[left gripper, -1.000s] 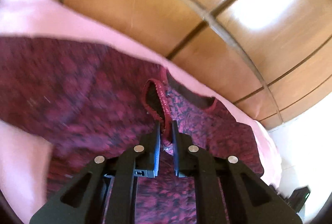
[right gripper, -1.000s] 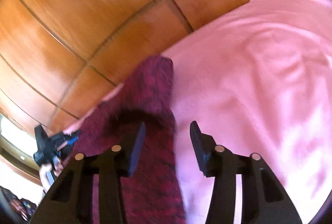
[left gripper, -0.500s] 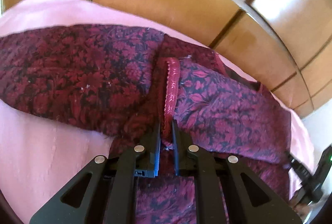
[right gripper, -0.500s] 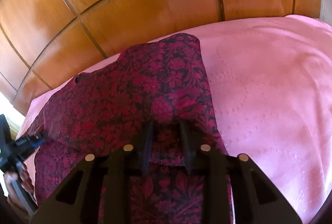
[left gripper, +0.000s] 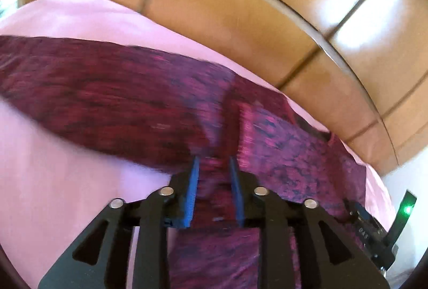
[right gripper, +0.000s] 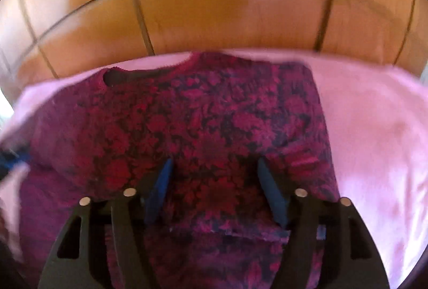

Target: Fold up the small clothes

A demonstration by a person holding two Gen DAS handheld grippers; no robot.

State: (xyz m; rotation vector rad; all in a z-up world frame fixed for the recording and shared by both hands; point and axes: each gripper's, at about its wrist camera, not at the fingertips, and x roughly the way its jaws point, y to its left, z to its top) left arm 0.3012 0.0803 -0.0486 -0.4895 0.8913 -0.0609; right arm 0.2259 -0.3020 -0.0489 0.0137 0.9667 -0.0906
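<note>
The maroon floral garment (right gripper: 214, 115) lies on the pink bedsheet (right gripper: 374, 141), one fold laid over. My right gripper (right gripper: 214, 176) and left gripper (left gripper: 214, 176) are both opening, fabric between the pads, unpressed. I judge further folds remain.

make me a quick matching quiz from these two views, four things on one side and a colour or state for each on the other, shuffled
Things:
1. garment
2. bedspread
3. wooden panels
4. right tool

Colours or states:
A. plain pink
B. glossy orange-brown
C. jaws opening above the cloth
D. dark red floral print

Pairs: 1-D, 2-A, 3-B, 4-C
</note>
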